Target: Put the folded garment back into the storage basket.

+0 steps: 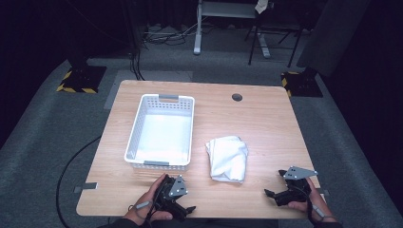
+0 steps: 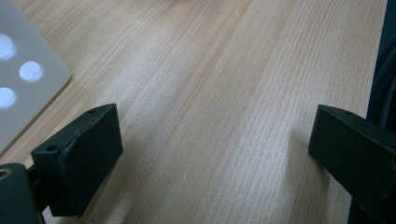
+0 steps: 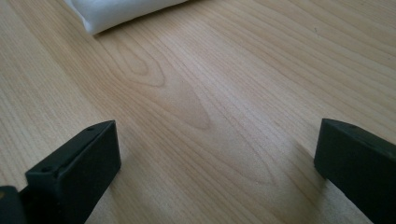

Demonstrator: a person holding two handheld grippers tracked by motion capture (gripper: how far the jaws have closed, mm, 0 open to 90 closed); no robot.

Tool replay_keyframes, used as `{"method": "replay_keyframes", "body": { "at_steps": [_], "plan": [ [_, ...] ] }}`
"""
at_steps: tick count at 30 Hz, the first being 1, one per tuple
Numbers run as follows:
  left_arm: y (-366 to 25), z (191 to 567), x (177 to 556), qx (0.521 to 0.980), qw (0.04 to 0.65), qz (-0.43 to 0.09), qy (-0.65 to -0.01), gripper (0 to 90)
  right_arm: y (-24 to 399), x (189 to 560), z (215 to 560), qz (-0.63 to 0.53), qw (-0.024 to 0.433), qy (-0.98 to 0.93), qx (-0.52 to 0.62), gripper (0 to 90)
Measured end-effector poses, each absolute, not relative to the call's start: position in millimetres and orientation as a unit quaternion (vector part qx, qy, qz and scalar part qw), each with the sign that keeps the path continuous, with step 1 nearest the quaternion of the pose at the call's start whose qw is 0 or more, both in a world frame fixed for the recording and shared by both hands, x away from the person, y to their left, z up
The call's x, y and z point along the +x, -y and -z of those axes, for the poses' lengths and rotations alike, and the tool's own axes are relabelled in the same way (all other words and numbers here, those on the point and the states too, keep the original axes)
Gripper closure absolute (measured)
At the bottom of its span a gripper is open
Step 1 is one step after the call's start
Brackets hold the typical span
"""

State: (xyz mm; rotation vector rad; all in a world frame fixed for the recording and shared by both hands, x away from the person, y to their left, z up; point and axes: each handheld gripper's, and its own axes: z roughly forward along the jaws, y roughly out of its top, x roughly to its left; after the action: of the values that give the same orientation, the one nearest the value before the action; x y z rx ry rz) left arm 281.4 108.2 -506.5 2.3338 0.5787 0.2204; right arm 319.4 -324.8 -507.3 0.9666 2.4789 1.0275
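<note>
Left hand-held gripper (image 1: 190,208) w/ jaws wide apart, nothing btwn, low over table (image 1: 266,118) by near edge. Right hand-held gripper (image 1: 270,194) same, jaws apart, empty. Both seem parked, ready to start. White folded towel (image 1: 228,158) lies btwn them, beside empty white basket (image 1: 135,137). Towel's folds hard to see.

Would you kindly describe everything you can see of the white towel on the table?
The white towel is a soft, terry-looking cloth folded into a thick, roughly rectangular bundle with rounded, slightly rumpled edges and visible layers at its near end. It lies flat on the wooden table, just right of the white basket without touching it, and beyond both grippers. Nothing rests on it or holds it. In the right gripper view, one folded corner shows at the top, apart from the open jaws.
</note>
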Motion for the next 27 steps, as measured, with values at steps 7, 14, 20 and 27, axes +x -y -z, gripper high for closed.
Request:
{"method": "replay_keyframes", "body": {
  "at_steps": [7, 14, 20, 27],
  "plan": [
    [-107.9, 506.4, 281.4, 0.903, 0.355, -0.085, -0.225, 2.5, 325.2, 319.9, 507.3, -0.356, 0.146, -0.858, 0.341, 0.4],
    [-107.9, 506.4, 281.4, 0.903, 0.355, -0.085, -0.225, 2.5, 325.3, 320.3, 507.1, -0.355, 0.146, -0.857, 0.343, 0.4],
    [-107.9, 506.4, 281.4, 0.903, 0.355, -0.085, -0.225, 2.5, 325.1, 321.0, 506.2, -0.350, 0.147, -0.858, 0.345, 0.4],
    [-107.8, 506.4, 281.6, 0.904, 0.355, -0.085, -0.225, 2.4, 323.2, 320.2, 504.0, -0.340, 0.158, -0.860, 0.347, 0.9]
  ]
}}
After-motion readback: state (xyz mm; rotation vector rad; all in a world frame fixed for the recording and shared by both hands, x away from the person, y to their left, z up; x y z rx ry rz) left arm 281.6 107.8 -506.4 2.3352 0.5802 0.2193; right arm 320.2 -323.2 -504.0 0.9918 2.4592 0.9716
